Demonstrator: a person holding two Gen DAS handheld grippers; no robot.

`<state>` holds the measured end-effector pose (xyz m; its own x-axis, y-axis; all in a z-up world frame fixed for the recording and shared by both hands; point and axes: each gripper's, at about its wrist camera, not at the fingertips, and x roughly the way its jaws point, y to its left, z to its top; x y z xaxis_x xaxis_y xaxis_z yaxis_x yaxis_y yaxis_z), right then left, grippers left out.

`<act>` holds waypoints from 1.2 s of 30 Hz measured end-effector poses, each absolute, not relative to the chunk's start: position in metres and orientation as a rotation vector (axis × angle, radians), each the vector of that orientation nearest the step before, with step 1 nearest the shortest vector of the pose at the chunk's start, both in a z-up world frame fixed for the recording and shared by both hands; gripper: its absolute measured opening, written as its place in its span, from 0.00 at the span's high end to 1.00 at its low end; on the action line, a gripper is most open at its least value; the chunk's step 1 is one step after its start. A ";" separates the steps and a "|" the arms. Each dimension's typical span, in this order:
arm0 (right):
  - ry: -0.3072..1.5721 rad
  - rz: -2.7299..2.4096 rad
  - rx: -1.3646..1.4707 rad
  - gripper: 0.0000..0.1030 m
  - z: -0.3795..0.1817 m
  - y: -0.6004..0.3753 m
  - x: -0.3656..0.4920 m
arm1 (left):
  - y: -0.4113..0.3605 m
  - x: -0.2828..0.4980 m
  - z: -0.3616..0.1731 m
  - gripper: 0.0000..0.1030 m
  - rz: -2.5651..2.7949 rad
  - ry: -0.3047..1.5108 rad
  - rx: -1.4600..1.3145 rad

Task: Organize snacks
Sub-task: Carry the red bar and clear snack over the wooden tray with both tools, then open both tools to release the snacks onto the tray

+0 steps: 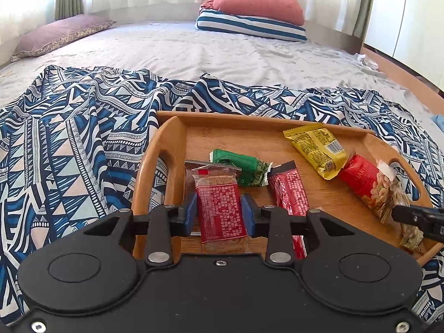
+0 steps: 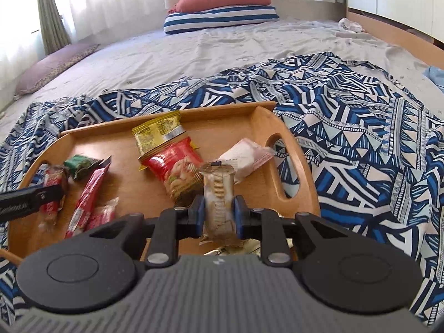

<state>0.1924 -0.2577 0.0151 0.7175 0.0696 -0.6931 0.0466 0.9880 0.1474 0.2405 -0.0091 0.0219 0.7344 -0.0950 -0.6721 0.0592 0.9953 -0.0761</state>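
A wooden tray [image 1: 222,127] [image 2: 133,188] lies on a patterned blue cloth and holds several snack packets. My left gripper [image 1: 219,213] is shut on a red cracker packet [image 1: 219,202] at the tray's left end. My right gripper [image 2: 219,213] is shut on a beige wafer packet [image 2: 217,194] held upright over the tray's near right part. In the tray lie a green packet [image 1: 241,166], a red stick packet [image 1: 290,191], a yellow packet [image 1: 316,147] and a red nut bag [image 1: 366,180]. A white-pink packet [image 2: 244,155] lies by the right handle.
The patterned blue cloth [image 1: 77,144] [image 2: 360,127] covers the near part of a bed with a grey sheet [image 1: 222,52]. Pillows [image 1: 255,14] lie at the far end, another pillow [image 1: 58,34] at the far left. The bed's wooden edge [image 1: 402,72] runs along the right.
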 end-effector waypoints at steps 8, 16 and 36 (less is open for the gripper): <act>0.798 0.123 0.146 0.75 0.014 -0.246 0.187 | -0.009 0.241 0.021 0.68 -0.076 0.740 -0.047; 0.802 0.197 0.024 0.74 0.010 -0.218 0.181 | -0.012 0.239 0.021 0.67 -0.073 0.737 -0.029; 0.728 0.054 -0.028 0.39 0.026 -0.228 0.178 | -0.024 0.193 0.054 0.13 -0.139 0.649 0.058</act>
